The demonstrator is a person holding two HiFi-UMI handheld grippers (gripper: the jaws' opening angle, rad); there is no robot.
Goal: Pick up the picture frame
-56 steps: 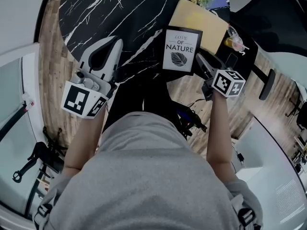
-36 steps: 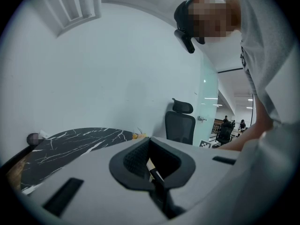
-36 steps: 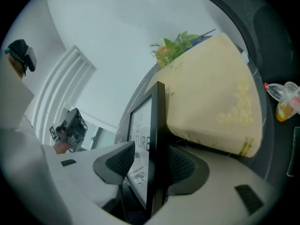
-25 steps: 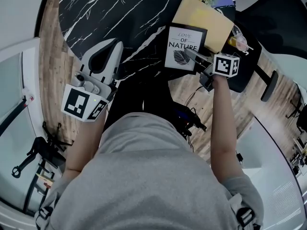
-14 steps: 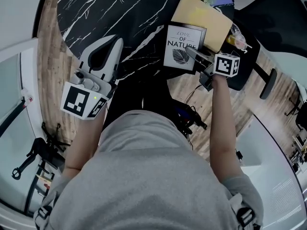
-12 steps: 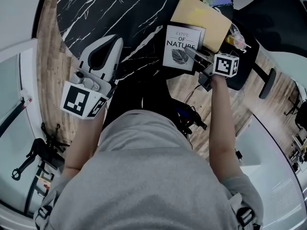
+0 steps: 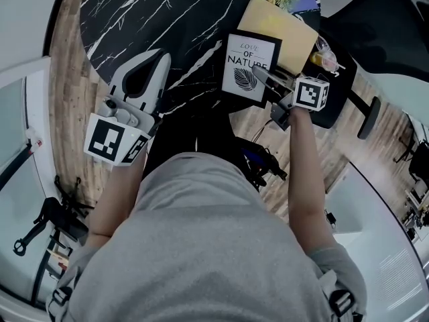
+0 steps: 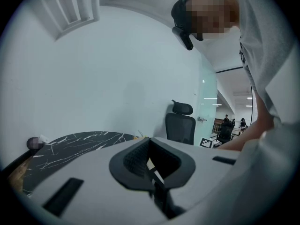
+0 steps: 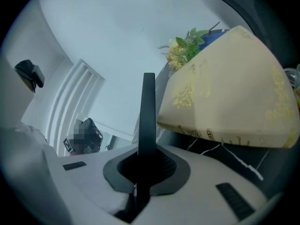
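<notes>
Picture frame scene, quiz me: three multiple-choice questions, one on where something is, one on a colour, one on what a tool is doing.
1. The yellow book lies:
A) on the table, just beyond the frame
B) on the floor
C) under the left tool

2. The frame's border is:
A) gold
B) black
C) red

3. The right tool is:
A) open and empty
B) holding flowers
C) shut on the frame's edge

Answers:
1 A: the head view shows the book behind the frame's top corner.
2 B: the border looks black all round.
3 C: the right gripper view shows the thin dark edge clamped between its jaws.
</notes>
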